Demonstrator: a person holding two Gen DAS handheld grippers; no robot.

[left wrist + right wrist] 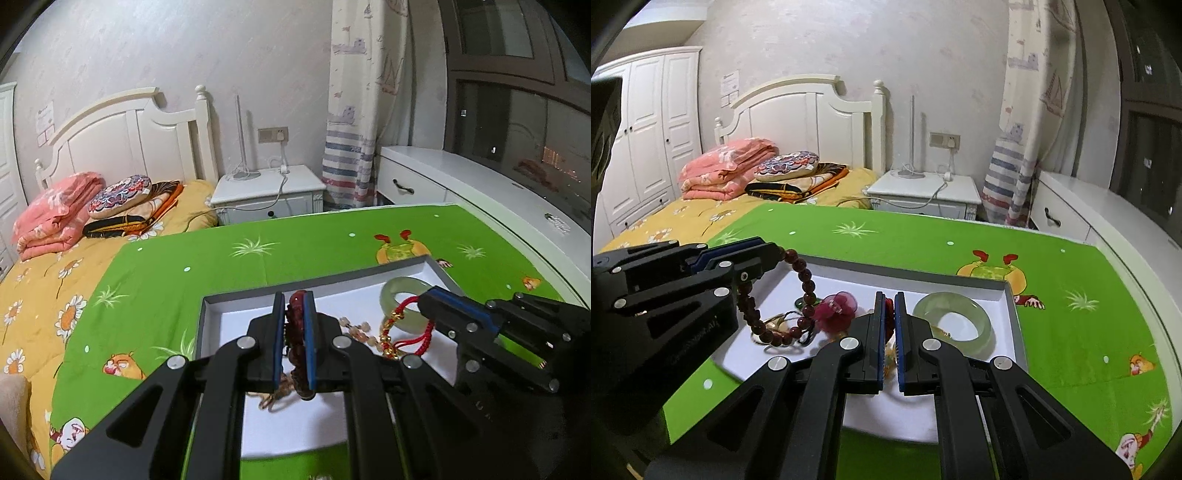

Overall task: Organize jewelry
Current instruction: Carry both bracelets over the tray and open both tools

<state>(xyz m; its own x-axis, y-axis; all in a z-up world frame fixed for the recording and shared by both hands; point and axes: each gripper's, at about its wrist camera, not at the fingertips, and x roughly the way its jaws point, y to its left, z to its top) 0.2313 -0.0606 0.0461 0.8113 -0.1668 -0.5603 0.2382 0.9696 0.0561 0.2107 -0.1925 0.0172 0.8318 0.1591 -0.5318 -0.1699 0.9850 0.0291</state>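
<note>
A shallow white-lined grey box (212,306) (1006,295) lies on the green cartoon cloth. My left gripper (298,306) is shut on a dark red bead bracelet (297,332) (807,280) and holds it over the box's left part. My right gripper (889,306) (428,306) is shut on a red cord bracelet with gold charms (406,332) (888,314). A pale green jade bangle (404,299) (955,325) lies at the box's right end. A pink flower piece (836,308) and a pale bead strand (356,328) lie in the box.
The green cloth (295,251) covers a table with its far edge toward a white nightstand (267,192). A bed with yellow bedding (48,277) is on the left. A white window counter (498,192) runs along the right.
</note>
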